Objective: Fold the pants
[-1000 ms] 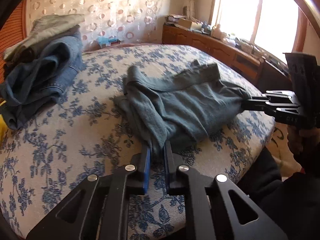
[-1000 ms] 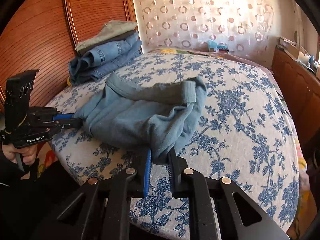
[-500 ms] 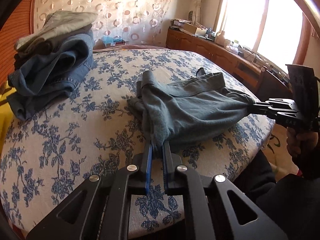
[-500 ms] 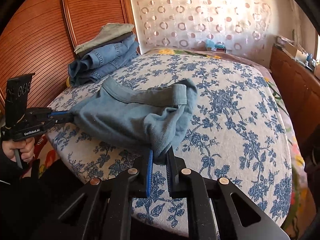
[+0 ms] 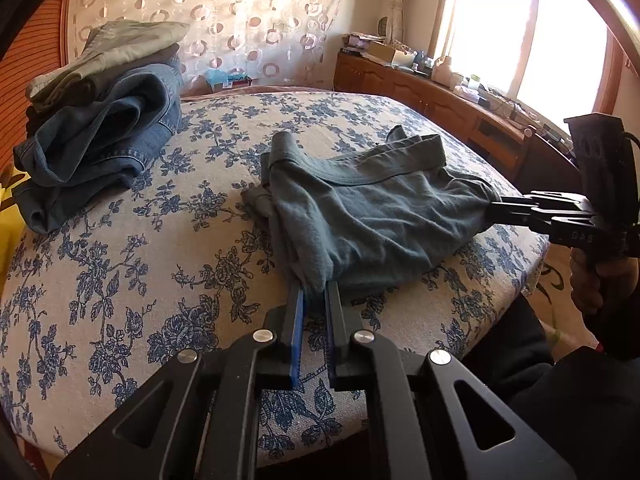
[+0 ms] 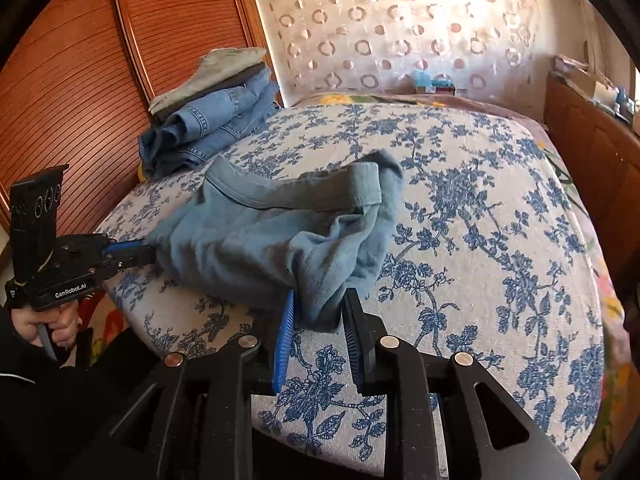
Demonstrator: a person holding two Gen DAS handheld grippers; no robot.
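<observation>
Pants (image 5: 368, 216), grey-blue and bunched, lie near the bed's (image 5: 120, 264) front edge at frame centre. Left claw (image 5: 314, 292) is clenched on one hem; right claw (image 6: 318, 308) has its jaws spread with cloth between them, so its grip is uncertain. Stacked jeans (image 5: 92, 148) occupy the upper left; bare floral cover lies between.
</observation>
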